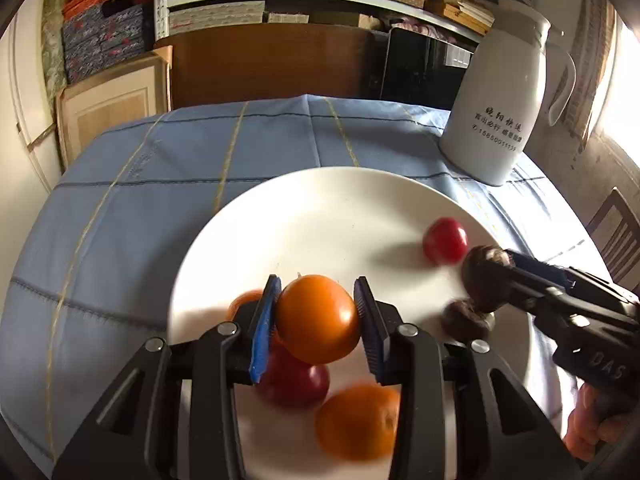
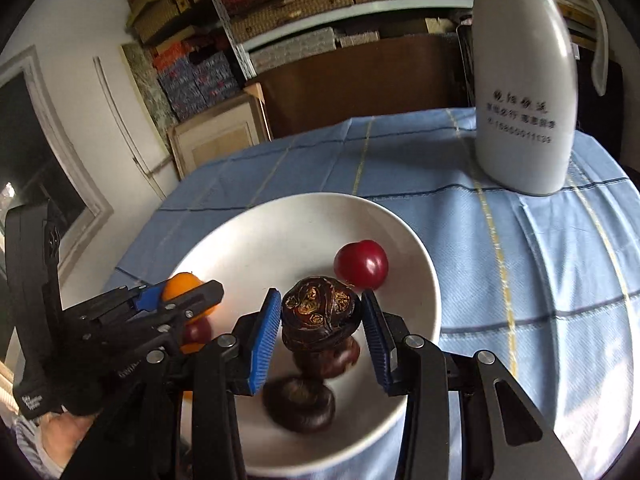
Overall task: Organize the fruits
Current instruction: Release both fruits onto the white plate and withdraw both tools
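Observation:
A white plate [image 1: 320, 208] lies on the blue checked tablecloth. My left gripper [image 1: 318, 318] is shut on an orange fruit [image 1: 318, 318] and holds it above the plate. Under it lie a dark red plum [image 1: 294, 380], a second orange fruit [image 1: 358, 420] and another orange one [image 1: 244, 304] half hidden behind the left finger. My right gripper [image 2: 320, 316] is shut on a dark brown water chestnut [image 2: 320, 312], also lifted over the plate [image 2: 280, 224]. Two more brown chestnuts [image 2: 300, 404] lie below it. A red plum [image 2: 362, 266] rests near the plate's far right rim.
A tall white jug [image 1: 500, 100] with printed lettering stands on the cloth at the far right. Past the table's far edge are a brown wooden panel [image 1: 264, 64], shelves stacked with boxes, and a leaning framed board [image 1: 108, 108]. A chair back [image 1: 618, 232] shows at right.

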### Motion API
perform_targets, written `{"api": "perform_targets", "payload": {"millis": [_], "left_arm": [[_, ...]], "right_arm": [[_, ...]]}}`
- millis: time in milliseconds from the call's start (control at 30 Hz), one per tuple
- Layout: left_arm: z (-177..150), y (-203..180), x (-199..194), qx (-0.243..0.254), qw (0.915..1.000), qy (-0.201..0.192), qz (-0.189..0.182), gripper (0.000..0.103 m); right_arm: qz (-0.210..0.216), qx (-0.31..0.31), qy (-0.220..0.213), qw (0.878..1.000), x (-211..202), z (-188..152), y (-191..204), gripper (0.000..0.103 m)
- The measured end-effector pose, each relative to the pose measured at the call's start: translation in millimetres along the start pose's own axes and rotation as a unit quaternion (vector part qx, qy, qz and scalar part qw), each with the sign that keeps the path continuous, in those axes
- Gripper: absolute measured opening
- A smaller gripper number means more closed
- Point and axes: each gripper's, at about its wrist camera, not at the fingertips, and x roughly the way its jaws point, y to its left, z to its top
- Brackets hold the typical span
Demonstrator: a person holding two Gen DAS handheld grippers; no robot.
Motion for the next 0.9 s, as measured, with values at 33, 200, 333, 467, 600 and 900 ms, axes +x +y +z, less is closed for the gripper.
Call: {"api": "perform_targets", "payload": {"millis": [33,200,333,467,600,900], "left_arm": [[3.0,-0.2,1.1,-0.001,1.0,0.001,-0.006,0.037],[12.8,-10.3,8.6,0.021,0.9997,-0.001,0.015,0.06],[10.9,-0.4,-2.0,-0.006,0.9999,-0.015,-0.006,0.085],[5.7,6.3,-30.3,-0.019,0.9989,-0.04,0.016,0.097],[-29.7,12.5,-65.7,-0.023,0.9976,-0.056,0.034,0.098],[-138.2,28.6,-105.0,-0.051,0.9967,-0.025,0.058,0.098]], "right_arm": [[0.0,0.002,0.008,1.0,7.0,0.4,0.2,0.041],[0.004,0.01,0.02,1.0,18.3,0.4,-3.7,0.043],[0.018,0.03,0.007,0.999,5.2,0.3,-11.0,0.044],[0.015,0.031,-0.016,0.999,-20.7,-4.1,-10.0,0.06],[0.016,0.03,-0.026,0.999,-44.8,-24.5,-11.9,0.068],[0.005,0.014,-0.025,1.0,-88.8,-102.8,-16.7,0.073]]}}
